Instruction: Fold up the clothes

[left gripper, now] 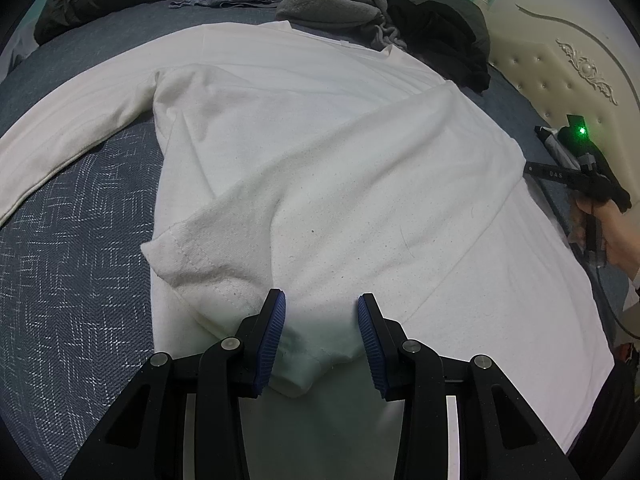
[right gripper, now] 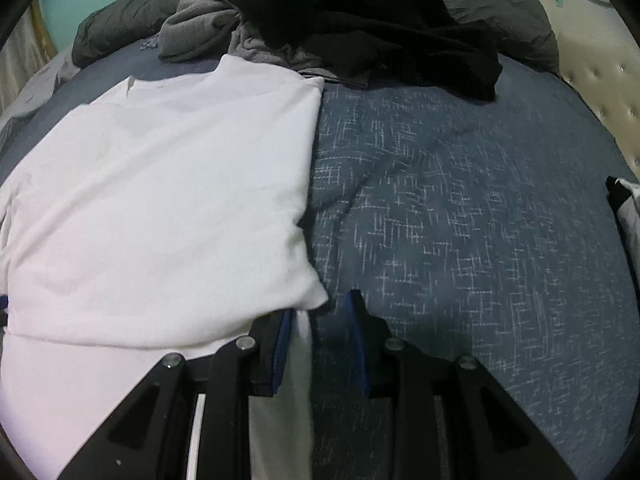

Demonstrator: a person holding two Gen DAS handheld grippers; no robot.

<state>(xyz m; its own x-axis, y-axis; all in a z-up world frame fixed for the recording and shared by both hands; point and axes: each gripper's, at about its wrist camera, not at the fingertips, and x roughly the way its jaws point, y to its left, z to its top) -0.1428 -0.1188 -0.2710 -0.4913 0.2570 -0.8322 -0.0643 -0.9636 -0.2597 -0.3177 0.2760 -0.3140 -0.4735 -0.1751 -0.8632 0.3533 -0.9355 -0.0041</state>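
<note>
My left hand-held gripper stands spread over the shirt cuff; the right seemingly pinches its edge. I'd fold slowly, keeping the edge taut.

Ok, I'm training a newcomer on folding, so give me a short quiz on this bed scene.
1. True or false: both sleeves of the white long-sleeved top are folded across its body.
2. What lies beyond its collar? A grey and black crumpled clothes; B wicker basket; C folded towels.
3. Fill in: the woven patterned bedspread is ___.
Key: 1 false, one sleeve lies out sideways; 2 A; 3 blue.
</note>
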